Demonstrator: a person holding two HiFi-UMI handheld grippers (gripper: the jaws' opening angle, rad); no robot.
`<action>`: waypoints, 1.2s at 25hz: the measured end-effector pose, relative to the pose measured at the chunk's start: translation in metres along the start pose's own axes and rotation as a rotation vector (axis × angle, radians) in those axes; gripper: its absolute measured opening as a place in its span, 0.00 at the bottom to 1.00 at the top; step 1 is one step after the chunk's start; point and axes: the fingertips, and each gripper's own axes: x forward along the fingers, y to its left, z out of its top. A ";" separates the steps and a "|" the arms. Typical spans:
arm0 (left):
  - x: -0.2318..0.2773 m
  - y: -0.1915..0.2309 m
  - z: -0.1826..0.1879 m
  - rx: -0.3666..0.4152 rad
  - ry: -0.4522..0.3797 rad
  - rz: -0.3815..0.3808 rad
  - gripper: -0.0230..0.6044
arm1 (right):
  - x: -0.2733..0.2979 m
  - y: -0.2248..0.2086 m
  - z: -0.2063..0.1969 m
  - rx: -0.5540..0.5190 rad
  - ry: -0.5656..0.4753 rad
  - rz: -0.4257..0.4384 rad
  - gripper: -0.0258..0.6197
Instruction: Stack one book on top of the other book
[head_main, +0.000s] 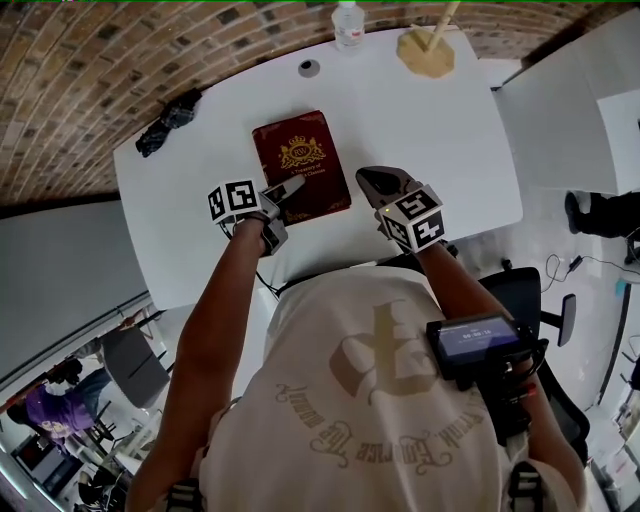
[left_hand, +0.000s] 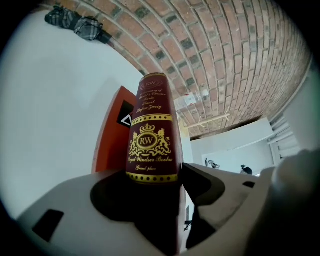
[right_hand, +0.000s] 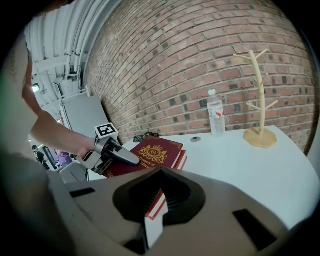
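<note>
**A:** At the maroon book's (head_main: 300, 165) near-left corner, why is the left gripper (head_main: 288, 192) parked there?

**B:** Its jaws stand apart astride that corner and don't seem to be pinching. The book already lies on the orange book (left_hand: 106, 145), on the table (head_main: 440, 130).

**A:** And to the right of the maroon book?

**B:** The right gripper (head_main: 374, 180) hangs just beside it with its jaws together and empty, probably standing by.
</note>
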 end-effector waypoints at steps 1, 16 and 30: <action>-0.002 0.002 0.000 0.010 0.006 0.023 0.51 | 0.000 0.001 0.000 0.001 0.000 0.000 0.07; -0.012 0.024 0.006 0.094 0.030 0.262 0.62 | -0.003 -0.009 -0.007 0.042 -0.001 -0.009 0.07; -0.012 0.032 0.005 0.119 0.001 0.297 0.62 | -0.003 -0.004 -0.009 0.034 0.014 -0.014 0.07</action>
